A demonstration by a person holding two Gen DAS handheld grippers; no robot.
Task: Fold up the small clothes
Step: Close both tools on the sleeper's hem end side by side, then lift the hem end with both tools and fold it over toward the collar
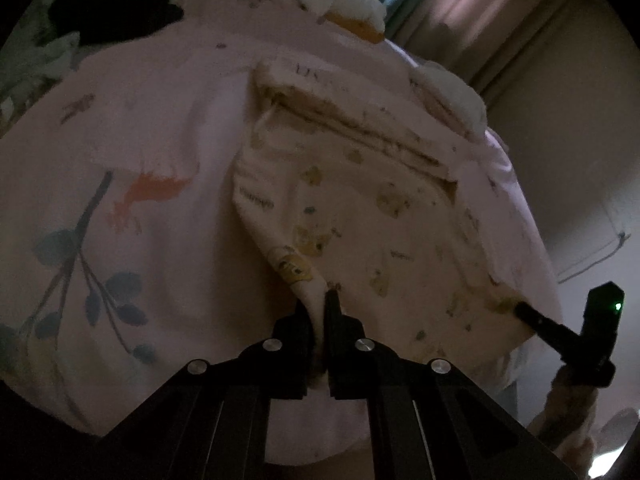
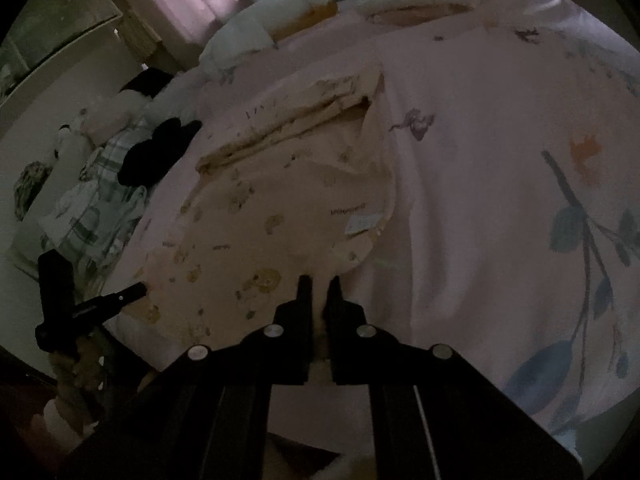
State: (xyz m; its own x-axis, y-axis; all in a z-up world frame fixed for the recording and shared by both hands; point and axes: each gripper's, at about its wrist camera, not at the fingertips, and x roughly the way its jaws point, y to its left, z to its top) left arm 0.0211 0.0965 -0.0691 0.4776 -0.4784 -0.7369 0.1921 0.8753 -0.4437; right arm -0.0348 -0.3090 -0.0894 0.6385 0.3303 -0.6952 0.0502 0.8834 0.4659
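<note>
left tongs (image 1: 316,300) and right tongs (image 2: 319,286) each pinched tight on near corners of cream printed garment (image 1: 360,208), spread on pink bedspread (image 1: 140,128). step: mid-fold. next likely: carry both corners forward evenly.

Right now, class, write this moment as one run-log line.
step: folding | left gripper: shut on garment corner | right gripper: shut on garment edge | surface: pink bedsheet | fold: unfinished

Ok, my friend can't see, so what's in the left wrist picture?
The left tongs pinch one near corner of a cream printed baby garment spread on a pink flowered bedspread. The right tongs meet its other near corner. A black cloth lies far back.
</note>
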